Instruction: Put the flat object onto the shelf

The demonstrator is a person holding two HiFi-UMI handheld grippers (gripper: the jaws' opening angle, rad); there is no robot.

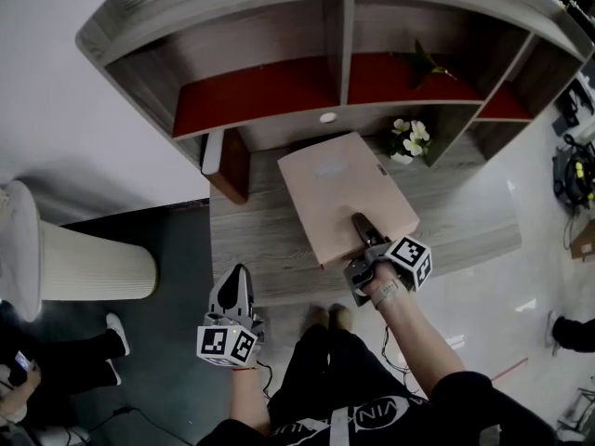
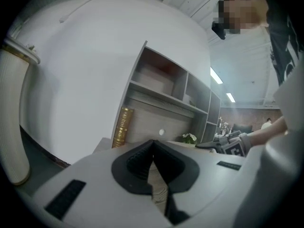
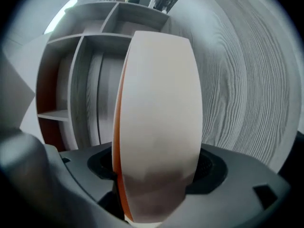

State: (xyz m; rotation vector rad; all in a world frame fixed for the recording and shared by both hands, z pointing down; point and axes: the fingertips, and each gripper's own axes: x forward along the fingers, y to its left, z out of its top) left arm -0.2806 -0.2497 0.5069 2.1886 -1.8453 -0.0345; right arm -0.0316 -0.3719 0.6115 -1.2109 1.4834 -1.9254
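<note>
Right gripper (image 1: pixel 361 226) has its two jaws closed on the near edge of the flat object (image 1: pixel 339 189), close to that edge's right corner. In the right gripper view the pale pink slab fills the gap between the pads, with both pads against its faces. A thin orange strip runs along its left side in that view. From the claw the slab reaches away towards the shelf (image 1: pixel 339 45), and the desk's wood grain fills the right of that view.

From the head view, the flat object is over the grey wooden desk (image 1: pixel 251 240), skewed so that one far corner points at the shelf's lower opening. It is in front of the shelf and not in any of its red-backed compartments. Whether its underside rests on the desk or is held just clear cannot be told. A small pot of white flowers (image 1: pixel 409 137) stands just beyond its far right corner, and a book with a gold spine (image 2: pixel 121 126) leans at the left end of the desk.

The left gripper (image 1: pixel 234 282) is at the desk's near edge, well apart from the flat object. Its pads meet at the tips with nothing between them.
</note>
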